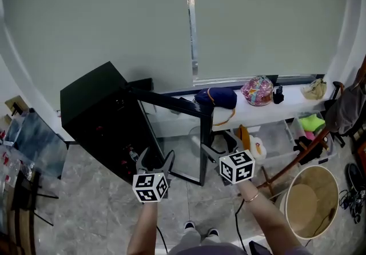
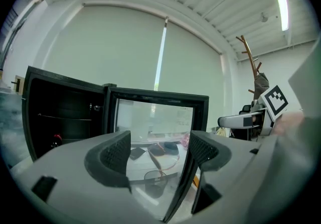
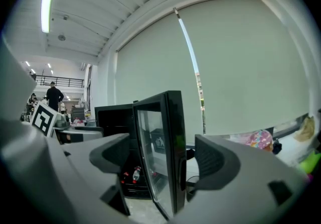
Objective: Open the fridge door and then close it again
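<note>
While the black mini fridge point(image 1: 91, 114) stands with its glass-panelled door point(image 1: 206, 145) swung wide, the left gripper point(image 2: 158, 140) and right gripper point(image 3: 161, 145) hover near it, jaws spread, holding nothing. Push off-centre or too hard — the door looks light (my guess) — and it slams or bounces back open.

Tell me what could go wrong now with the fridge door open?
The right gripper has its fingers open around the glass door edge, so a push might slip off. A hard swing could slam it and rattle the bottles inside the fridge. The open left gripper, facing the fridge, may block the swing.
</note>
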`<action>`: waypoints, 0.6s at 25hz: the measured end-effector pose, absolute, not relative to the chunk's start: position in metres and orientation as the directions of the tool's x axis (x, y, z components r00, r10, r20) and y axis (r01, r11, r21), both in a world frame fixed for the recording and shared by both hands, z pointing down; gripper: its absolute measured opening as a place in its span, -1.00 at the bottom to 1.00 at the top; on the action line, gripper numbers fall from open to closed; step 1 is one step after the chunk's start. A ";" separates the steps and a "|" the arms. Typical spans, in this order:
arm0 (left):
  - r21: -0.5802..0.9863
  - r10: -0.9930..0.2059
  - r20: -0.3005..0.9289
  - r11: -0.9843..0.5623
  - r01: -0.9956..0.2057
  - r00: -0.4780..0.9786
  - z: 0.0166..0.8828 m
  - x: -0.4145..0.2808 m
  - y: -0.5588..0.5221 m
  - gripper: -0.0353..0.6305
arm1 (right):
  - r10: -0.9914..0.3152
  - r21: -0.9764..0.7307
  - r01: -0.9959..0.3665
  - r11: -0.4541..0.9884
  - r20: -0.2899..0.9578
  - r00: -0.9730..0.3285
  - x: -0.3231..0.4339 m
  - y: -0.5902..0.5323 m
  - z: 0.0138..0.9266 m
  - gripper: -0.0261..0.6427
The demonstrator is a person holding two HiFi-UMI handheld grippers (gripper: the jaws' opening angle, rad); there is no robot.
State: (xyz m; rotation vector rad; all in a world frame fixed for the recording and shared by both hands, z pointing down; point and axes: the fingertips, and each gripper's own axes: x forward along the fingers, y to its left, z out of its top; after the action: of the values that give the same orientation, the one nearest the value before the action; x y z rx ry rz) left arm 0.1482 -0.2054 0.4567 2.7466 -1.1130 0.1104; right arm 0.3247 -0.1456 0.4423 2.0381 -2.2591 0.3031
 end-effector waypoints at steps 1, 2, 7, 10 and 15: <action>0.136 -0.689 0.138 -0.699 -0.702 0.712 0.459 0.145 -0.206 0.17 | -0.974 -0.092 -0.991 0.097 0.196 -0.114 0.326 -0.150 0.444 0.28; 0.137 -0.693 0.141 -0.693 -0.708 0.707 0.461 0.143 -0.207 0.17 | -0.973 -0.093 -0.991 0.101 0.198 -0.118 0.328 -0.155 0.445 0.28; 0.150 -0.711 0.160 -0.668 -0.729 0.684 0.473 0.136 -0.215 0.17 | -0.968 -0.093 -0.988 0.127 0.207 -0.143 0.334 -0.179 0.451 0.28; 0.157 -0.721 0.166 -0.654 -0.740 0.672 0.478 0.134 -0.223 0.17 | -0.964 -0.094 -0.985 0.148 0.210 -0.165 0.336 -0.192 0.454 0.28; 0.162 -0.726 0.167 -0.647 -0.745 0.667 0.481 0.138 -0.233 0.17 | -0.959 -0.099 -0.980 0.172 0.212 -0.189 0.340 -0.205 0.459 0.27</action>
State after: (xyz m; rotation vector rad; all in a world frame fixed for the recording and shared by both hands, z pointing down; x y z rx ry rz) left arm 0.1380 -0.2327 0.4812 2.6656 -1.1934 0.1275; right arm 0.3399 -0.2051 0.4590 1.9323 -2.3257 0.3241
